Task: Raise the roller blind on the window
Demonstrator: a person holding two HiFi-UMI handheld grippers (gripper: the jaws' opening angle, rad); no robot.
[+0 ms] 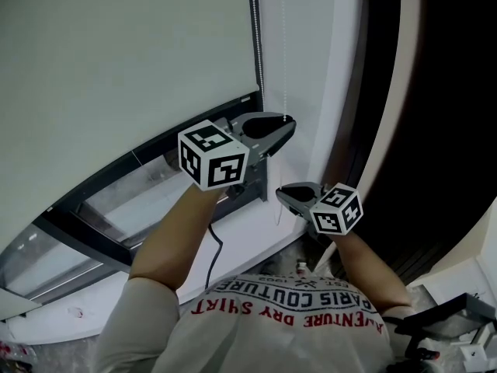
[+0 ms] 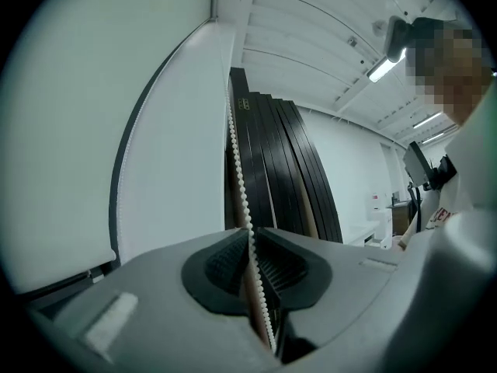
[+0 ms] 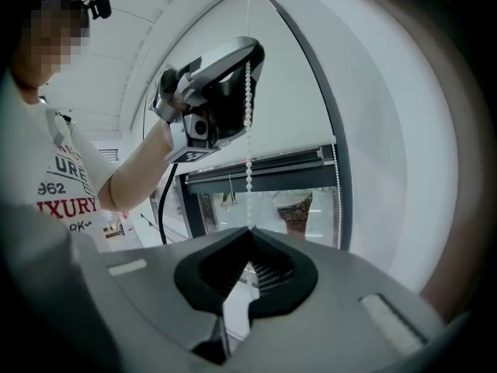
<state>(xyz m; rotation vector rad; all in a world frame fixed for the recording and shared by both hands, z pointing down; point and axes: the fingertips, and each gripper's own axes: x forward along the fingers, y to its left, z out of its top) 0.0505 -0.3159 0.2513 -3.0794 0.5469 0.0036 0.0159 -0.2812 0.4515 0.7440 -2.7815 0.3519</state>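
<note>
Where the blind ends: the roller blind covers the upper window; its dark bottom bar hangs above a strip of bare glass and the white sill.
Right edge: a white reveal runs just beside the blind; stacked dark panels stand beyond it.
Open room: the 2 grippers work in the narrow band between blind edge and reveal; wider room lies toward the person.
Bead chain: the bead chain hangs along the blind's right edge and passes through both grippers.
Left gripper: the left gripper is the higher of the 2; its fingers are closed narrow on the chain, beads running between the ribbed pads.
Right gripper: the right gripper sits lower, near the sill; its fingers are pressed together, with the chain entering at their tips.
Spacing: 1 short stretch of chain separates the 2 grippers.
</note>
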